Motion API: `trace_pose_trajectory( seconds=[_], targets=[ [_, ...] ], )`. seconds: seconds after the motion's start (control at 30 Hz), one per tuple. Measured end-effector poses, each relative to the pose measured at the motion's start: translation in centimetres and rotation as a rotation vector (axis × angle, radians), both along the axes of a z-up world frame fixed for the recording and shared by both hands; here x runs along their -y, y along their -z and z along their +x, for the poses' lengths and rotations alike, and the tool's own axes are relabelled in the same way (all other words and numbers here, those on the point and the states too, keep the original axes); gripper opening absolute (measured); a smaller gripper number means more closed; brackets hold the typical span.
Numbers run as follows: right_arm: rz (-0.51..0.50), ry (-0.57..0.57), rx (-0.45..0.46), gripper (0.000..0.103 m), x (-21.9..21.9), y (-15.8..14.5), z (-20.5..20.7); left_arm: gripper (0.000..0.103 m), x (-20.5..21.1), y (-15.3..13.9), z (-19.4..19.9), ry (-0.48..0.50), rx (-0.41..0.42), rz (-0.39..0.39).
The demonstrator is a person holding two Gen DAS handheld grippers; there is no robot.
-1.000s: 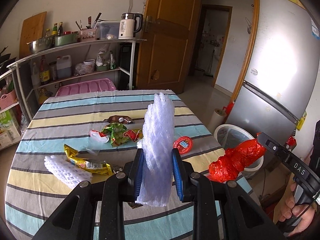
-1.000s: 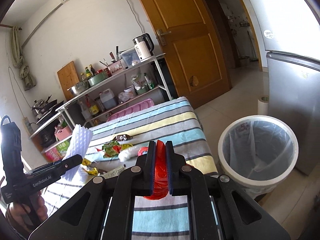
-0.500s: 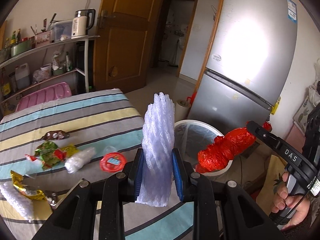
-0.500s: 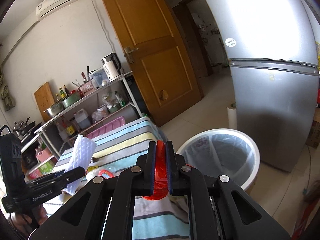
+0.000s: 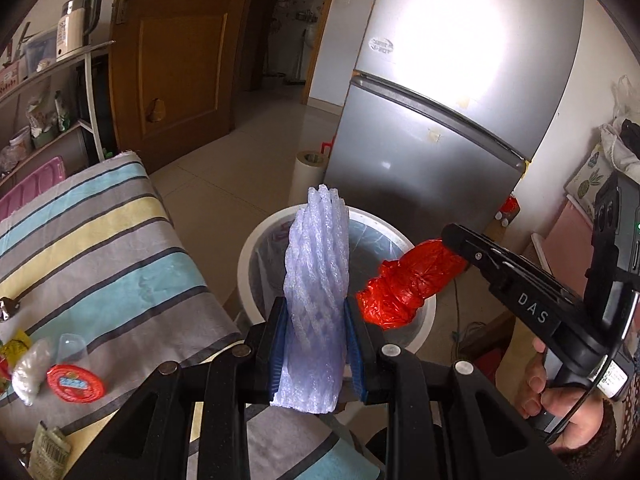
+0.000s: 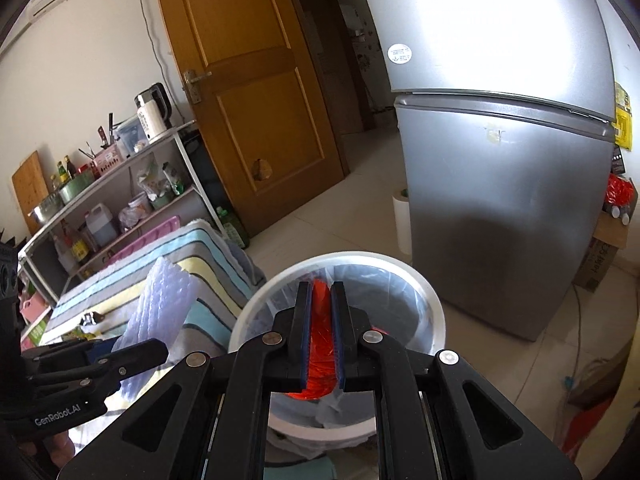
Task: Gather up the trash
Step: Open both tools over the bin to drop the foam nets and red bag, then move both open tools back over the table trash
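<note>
Both loads are at the drop-off now. My left tool (image 5: 316, 344) is clamped on the white foam net sleeve (image 5: 316, 276), which stands upright in front of the white bin (image 5: 420, 312), by the table (image 5: 100, 240) edge. My right tool (image 6: 320, 332) is clamped on the crumpled red plastic bag (image 6: 320, 344), and that bag hangs right over the bin's lined mouth. I'd call this the dumping step. Next I'd let the red bag fall first, then bring the sleeve fully over the rim before releasing. More litter, a red lid (image 5: 75, 383) among it, waits on the table.
</note>
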State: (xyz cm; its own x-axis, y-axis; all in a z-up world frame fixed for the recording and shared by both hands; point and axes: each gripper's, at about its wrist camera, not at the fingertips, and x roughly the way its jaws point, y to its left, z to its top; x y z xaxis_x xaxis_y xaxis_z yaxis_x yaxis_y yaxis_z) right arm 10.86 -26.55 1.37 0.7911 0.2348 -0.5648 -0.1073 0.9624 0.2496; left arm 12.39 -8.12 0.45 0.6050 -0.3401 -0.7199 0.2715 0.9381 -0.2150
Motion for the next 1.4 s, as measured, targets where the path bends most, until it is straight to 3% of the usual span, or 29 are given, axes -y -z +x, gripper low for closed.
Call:
trace_pose_trajectory(
  seconds=[0.33,0.43,0.5,0.83,1.03,1.4],
  targets=[
    [-0.029,0.010,-0.073,0.013,1.1,3.2,2.6,0.031,2.0,4.0,2.9,0.016,-0.121,0.022],
    [-0.017,0.017,-0.082,0.026,1.5,3.3,2.8,0.040,1.9,4.4,2.9,0.008,-0.126,0.029],
    [-0.016,0.019,-0.088,0.042,1.5,3.4,2.9,0.046,1.9,4.4,2.9,0.001,-0.123,0.030],
    [-0.016,0.023,-0.059,0.043,0.7,2.4,1.3,0.047,0.1,2.8,1.5,-0.030,-0.081,0.008],
    [-0.024,0.004,-0.030,0.043,-1.0,1.5,-0.5,0.047,-2.0,1.1,-1.3,-0.068,-0.025,0.004],
    [0.007,-0.114,0.020,0.043,-5.9,-0.7,-3.3,0.049,-9.4,-1.1,-7.1,-0.238,0.028,0.015]
  ],
)
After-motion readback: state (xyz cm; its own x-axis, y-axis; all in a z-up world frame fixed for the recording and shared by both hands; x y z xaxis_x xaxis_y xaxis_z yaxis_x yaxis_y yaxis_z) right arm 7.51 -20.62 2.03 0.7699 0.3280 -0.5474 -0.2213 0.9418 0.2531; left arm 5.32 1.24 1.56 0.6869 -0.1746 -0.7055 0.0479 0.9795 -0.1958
